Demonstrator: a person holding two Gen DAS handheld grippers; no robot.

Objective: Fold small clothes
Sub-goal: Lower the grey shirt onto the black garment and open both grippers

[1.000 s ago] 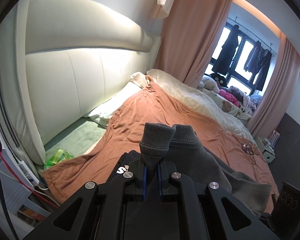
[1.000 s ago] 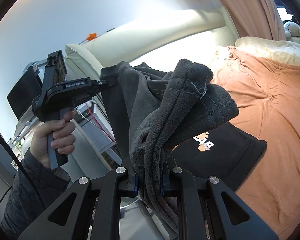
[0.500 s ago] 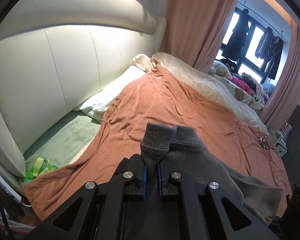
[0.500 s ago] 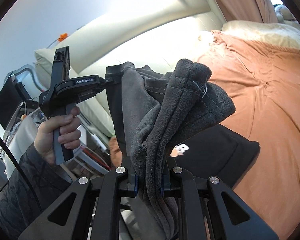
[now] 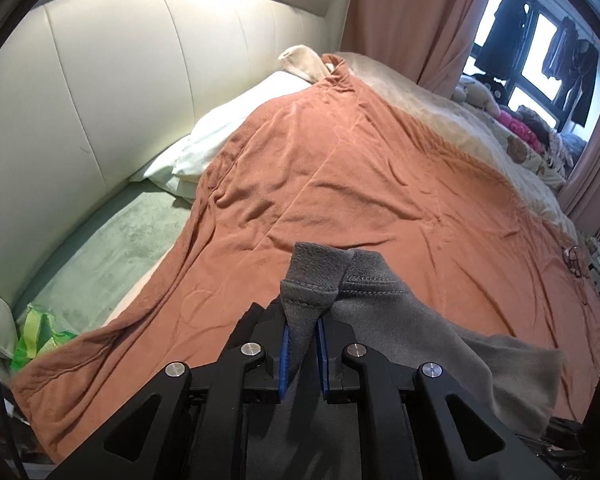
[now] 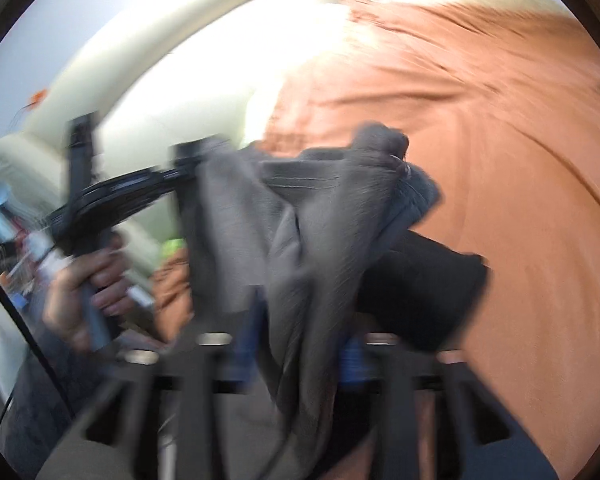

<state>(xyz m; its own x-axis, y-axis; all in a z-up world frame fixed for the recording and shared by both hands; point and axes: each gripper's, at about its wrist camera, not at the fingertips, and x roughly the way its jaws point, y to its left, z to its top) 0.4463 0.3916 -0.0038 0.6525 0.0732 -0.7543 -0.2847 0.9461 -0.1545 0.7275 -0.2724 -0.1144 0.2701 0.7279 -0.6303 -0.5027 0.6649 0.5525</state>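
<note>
Over rust-orange blanket, bunched grey fleece garment

Left claw: matte black frame with flat angular arms and triangular cut-outs, four round silver screw heads across the linkage, and blue pads lining the inner faces of its two fingers. In the right wrist view the same tool shows from the side, a slim black body with a line of pale lettering, too blurred to read, and a grey pistol handle below. The hand around that handle comes out of a dark patterned sleeve. Right claw: the same black frame, blurred, with blue pads and silver screw heads, and a thin dark cable at the left edge
</note>
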